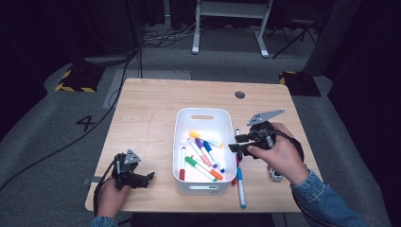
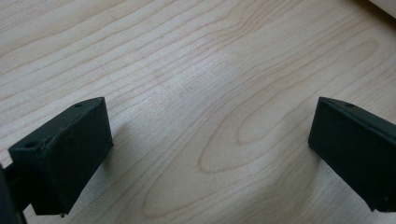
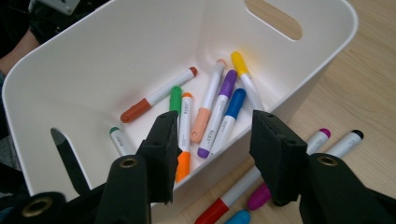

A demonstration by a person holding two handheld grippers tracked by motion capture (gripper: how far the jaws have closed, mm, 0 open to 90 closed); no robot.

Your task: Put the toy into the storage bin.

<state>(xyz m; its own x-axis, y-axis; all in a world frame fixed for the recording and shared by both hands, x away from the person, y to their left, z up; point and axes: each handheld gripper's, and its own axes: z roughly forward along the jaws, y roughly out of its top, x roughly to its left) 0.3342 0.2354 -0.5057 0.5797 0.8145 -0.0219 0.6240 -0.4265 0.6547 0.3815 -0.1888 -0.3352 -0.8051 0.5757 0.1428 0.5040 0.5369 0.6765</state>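
While the white bin (image 1: 204,150) sits mid-table, just past the right gripper (image 1: 236,143), its jaws hang over the bin's near rim with a clear gap between them and nothing in it. In the right gripper view (image 3: 212,156) the bin wall (image 3: 93,70) is right ahead of the tips, and the markers lie loose on the bin floor beyond them: red-capped marker (image 3: 156,95), green one (image 3: 175,99), orange one (image 3: 184,140), salmon-capped one (image 3: 205,114), purple one (image 3: 217,112), blue one (image 3: 229,116), yellow one (image 3: 245,77). None of them touches the jaws.

Outside the bin, below and beside the right gripper on the wood: a magenta-capped marker (image 3: 299,161), a black-capped marker (image 3: 345,142), a red-ended marker (image 3: 229,196) and a light-blue cap (image 3: 238,217) at the frame edge. High view shows a blue-capped marker (image 1: 240,187) lying just beside the bin's near right corner, on the hand side of the gripper.

Right hand (image 1: 279,153) wraps the gripper body; denim sleeve (image 1: 321,203) behind it.

Left gripper (image 1: 142,179) is well apart from the bin, low at the table's near left corner. Left gripper view (image 2: 208,154): jaws wide apart, bare wooden table (image 2: 196,70) between them, nothing held. Left hand (image 1: 113,194) holds it from behind.
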